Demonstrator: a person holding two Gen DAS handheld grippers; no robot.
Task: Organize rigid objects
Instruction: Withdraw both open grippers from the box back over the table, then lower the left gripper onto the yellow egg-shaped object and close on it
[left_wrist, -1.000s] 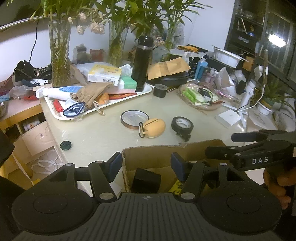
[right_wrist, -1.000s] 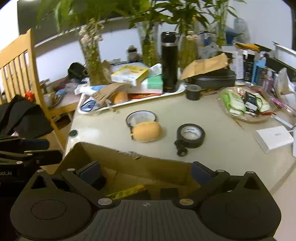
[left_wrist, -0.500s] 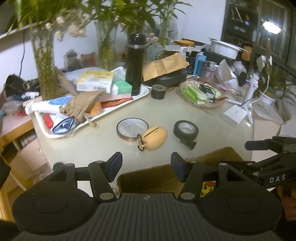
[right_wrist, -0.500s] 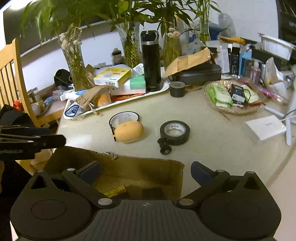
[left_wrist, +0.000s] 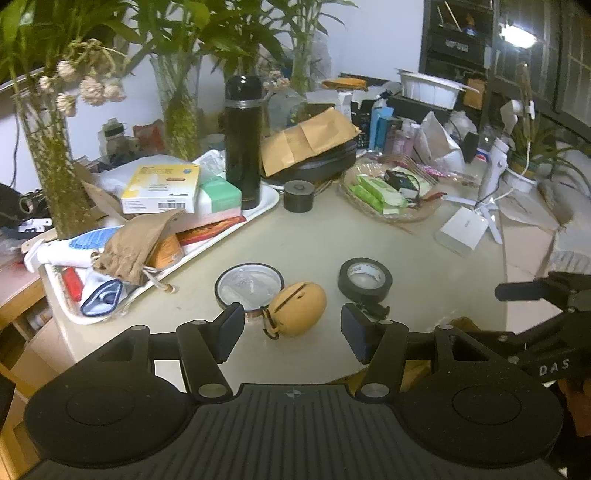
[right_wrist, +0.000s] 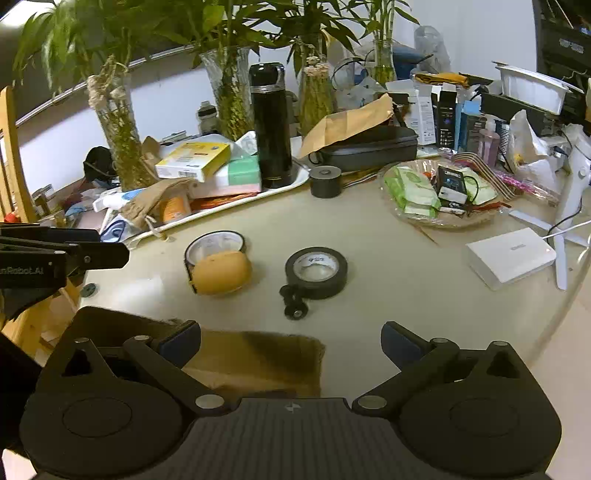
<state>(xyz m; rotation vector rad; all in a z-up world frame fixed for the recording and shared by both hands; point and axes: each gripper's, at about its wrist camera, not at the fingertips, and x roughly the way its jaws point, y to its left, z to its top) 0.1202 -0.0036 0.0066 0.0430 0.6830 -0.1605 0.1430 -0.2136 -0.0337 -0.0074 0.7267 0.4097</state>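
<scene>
Three tape rolls (right_wrist: 316, 266), one yellow egg-shaped case (right_wrist: 221, 272), one black flask (right_wrist: 270, 125), one white box (right_wrist: 509, 256).

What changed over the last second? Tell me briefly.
Both grippers moved forward from over the cardboard box toward the table's loose items; the left gripper now frames the yellow case. Nothing was gripped or released: the right gripper is open too. The tape roll stayed put.

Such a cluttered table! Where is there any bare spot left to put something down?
Bare tabletop lies between the black tape roll, the wicker basket and the white box. Another free patch sits between the white tray, the small black cylinder and the yellow case. The table's far side is packed with vases, boxes and bags.
</scene>
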